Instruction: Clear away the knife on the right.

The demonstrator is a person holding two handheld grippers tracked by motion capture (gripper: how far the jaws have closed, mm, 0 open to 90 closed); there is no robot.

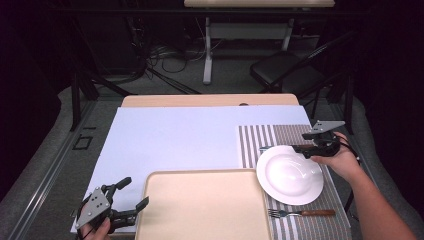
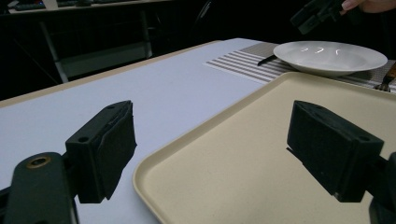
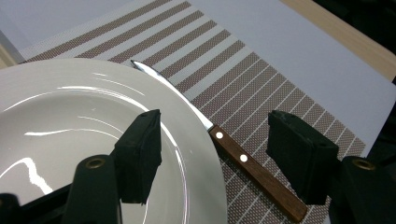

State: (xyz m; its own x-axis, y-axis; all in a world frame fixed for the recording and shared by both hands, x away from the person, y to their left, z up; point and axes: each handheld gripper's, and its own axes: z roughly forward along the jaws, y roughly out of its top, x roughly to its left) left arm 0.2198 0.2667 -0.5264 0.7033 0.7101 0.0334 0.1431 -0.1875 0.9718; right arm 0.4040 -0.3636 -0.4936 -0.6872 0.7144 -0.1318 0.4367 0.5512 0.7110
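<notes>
A white plate (image 1: pixel 290 174) rests on a striped placemat (image 1: pixel 255 145) at the right of the table. Beside its far rim lies a wooden-handled knife (image 3: pixel 252 168), blade partly under the rim. My right gripper (image 1: pixel 301 142) hovers open over that rim; in the right gripper view (image 3: pixel 219 140) one jaw is above the plate (image 3: pixel 70 116) and the other above the mat past the knife handle. My left gripper (image 1: pixel 135 191) is open at the front left, straddling the corner of a beige tray (image 1: pixel 200 205), nothing between its fingers (image 2: pixel 102 149).
A fork (image 1: pixel 300 213) with a wooden handle lies on the placemat in front of the plate. A pale blue mat (image 1: pixel 175 140) covers most of the tabletop. A black chair (image 1: pixel 285 72) and another table's legs stand beyond the far edge.
</notes>
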